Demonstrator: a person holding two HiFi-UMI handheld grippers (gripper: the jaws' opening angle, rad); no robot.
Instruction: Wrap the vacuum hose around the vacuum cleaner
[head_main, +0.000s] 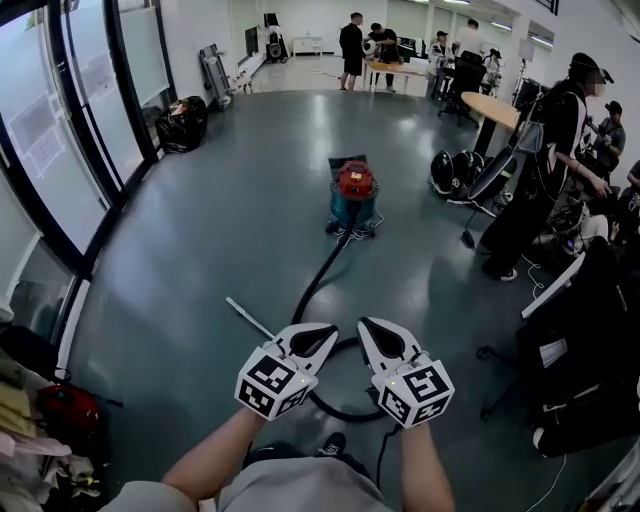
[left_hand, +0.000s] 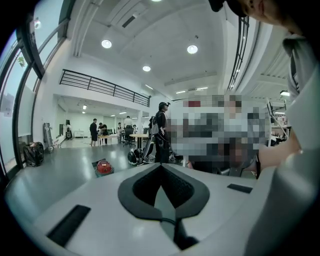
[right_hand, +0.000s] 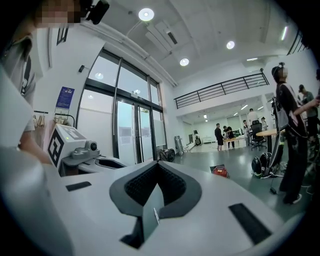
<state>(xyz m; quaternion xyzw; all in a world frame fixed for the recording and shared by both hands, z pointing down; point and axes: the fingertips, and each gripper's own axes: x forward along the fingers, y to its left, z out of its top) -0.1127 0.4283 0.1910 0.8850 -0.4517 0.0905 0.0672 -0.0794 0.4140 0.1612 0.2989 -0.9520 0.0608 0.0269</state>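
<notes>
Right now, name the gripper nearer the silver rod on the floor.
The left gripper: the silver rod shows just left of it, the right gripper farther off.

My vacuum cleaner stands upright on the grey floor well ahead of me: a red top on a teal drum, on a wheeled base. Its black hose lies unwrapped, trailing from the base toward me and curling into a loop near my feet. A thin silver wand lies just left of it
</notes>
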